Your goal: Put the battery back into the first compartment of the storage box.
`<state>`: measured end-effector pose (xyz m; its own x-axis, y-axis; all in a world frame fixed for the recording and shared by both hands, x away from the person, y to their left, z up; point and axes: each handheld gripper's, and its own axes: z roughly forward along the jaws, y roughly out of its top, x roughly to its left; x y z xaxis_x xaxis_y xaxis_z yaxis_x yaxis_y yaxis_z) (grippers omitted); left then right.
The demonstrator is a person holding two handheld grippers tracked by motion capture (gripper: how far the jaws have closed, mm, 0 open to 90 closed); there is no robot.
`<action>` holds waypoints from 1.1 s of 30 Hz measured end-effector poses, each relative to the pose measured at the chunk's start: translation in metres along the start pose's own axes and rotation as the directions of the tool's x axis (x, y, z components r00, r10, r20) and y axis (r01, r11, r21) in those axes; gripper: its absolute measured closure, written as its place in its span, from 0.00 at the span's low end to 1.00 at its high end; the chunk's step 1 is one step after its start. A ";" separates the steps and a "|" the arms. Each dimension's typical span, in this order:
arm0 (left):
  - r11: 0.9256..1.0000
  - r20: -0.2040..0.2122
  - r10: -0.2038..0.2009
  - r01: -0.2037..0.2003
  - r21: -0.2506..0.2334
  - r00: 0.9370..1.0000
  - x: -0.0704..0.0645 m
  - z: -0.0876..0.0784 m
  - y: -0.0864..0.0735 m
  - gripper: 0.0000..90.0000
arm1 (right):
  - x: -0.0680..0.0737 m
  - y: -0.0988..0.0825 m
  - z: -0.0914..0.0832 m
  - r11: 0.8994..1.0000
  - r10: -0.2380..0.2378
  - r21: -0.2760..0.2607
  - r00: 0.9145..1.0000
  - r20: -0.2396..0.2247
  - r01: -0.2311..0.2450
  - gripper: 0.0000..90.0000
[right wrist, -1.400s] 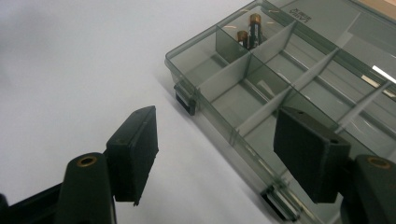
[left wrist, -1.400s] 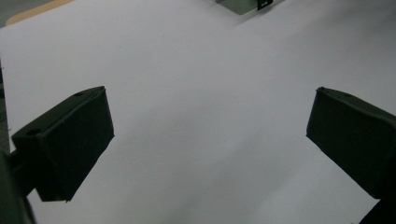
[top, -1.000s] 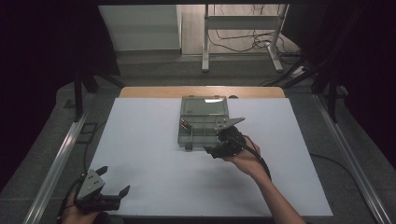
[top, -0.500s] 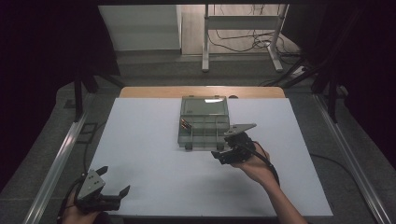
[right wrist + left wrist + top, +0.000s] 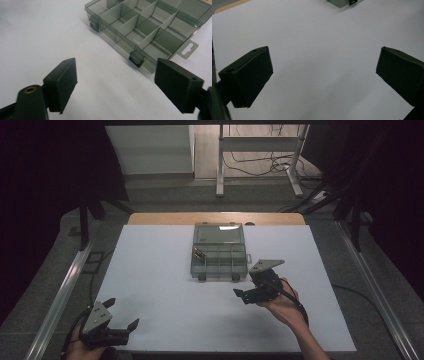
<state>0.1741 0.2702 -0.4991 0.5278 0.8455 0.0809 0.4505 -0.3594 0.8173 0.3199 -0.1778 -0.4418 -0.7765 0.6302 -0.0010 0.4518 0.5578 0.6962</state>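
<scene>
A clear grey compartment box (image 5: 220,262) lies in the middle of the white table sheet, its lid (image 5: 218,232) folded open behind it. A few small dark pieces (image 5: 198,253) sit in its left compartment. My right gripper (image 5: 245,295) hovers just in front of the box's right corner, pointing left. Its jaws have just been opening and nothing is between them. In the right gripper view the gripper (image 5: 115,82) is open over bare sheet, with the box (image 5: 147,25) and its black latch (image 5: 136,60) beyond. My left gripper (image 5: 121,314) rests open at the near left corner.
The left gripper view has the left gripper (image 5: 324,75) wide open over white sheet, with a box corner (image 5: 340,2) at the top edge. A wooden table edge (image 5: 165,218) runs behind the sheet. Metal rails (image 5: 65,285) flank both sides.
My right gripper has drawn back from the box's front edge toward the near right, and its jaws stand wider apart. The left gripper has stayed still.
</scene>
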 end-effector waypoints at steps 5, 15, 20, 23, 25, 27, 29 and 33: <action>1.000 0.000 0.000 0.000 0.000 1.000 0.000 0.000 0.000 0.02 | 0.001 -0.007 -0.008 1.000 0.004 -0.004 1.000 -0.001 -0.004 0.12; 1.000 -0.001 0.001 -0.001 0.003 1.000 0.000 0.000 0.000 0.02 | -0.005 -0.031 -0.023 0.999 0.041 -0.031 0.999 0.032 -0.040 0.04; 1.000 0.002 -0.002 0.002 0.002 1.000 0.000 0.000 0.000 0.02 | -0.005 -0.041 -0.030 0.998 0.047 -0.038 0.997 0.065 -0.045 0.02; 1.000 0.001 -0.002 0.002 0.002 1.000 0.000 0.000 0.000 0.02 | -0.004 -0.046 -0.035 0.998 0.048 -0.041 0.996 0.076 -0.045 0.02; 1.000 0.000 -0.002 0.002 0.002 1.000 0.000 0.000 0.000 0.02 | -0.003 -0.048 -0.037 0.998 0.050 -0.044 0.996 0.080 -0.046 0.02; 1.000 0.001 -0.001 0.001 0.002 1.000 0.000 0.000 0.000 0.02 | -0.002 -0.051 -0.040 0.998 0.051 -0.041 0.995 0.085 -0.047 0.01; 1.000 0.001 -0.004 0.004 0.001 1.000 0.000 0.000 0.000 0.02 | -0.001 -0.054 -0.042 0.998 0.053 -0.039 0.994 0.092 -0.050 0.01; 1.000 0.002 -0.004 0.004 0.002 1.000 0.000 0.000 0.000 0.02 | -0.001 -0.061 -0.046 0.998 0.056 -0.036 0.993 0.107 -0.052 0.01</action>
<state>0.1745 0.2703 -0.4991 0.5270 0.8464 0.0763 0.4540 -0.3563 0.8167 0.2733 -0.2374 -0.4508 -0.6984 0.7146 -0.0389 0.4760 0.5044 0.7204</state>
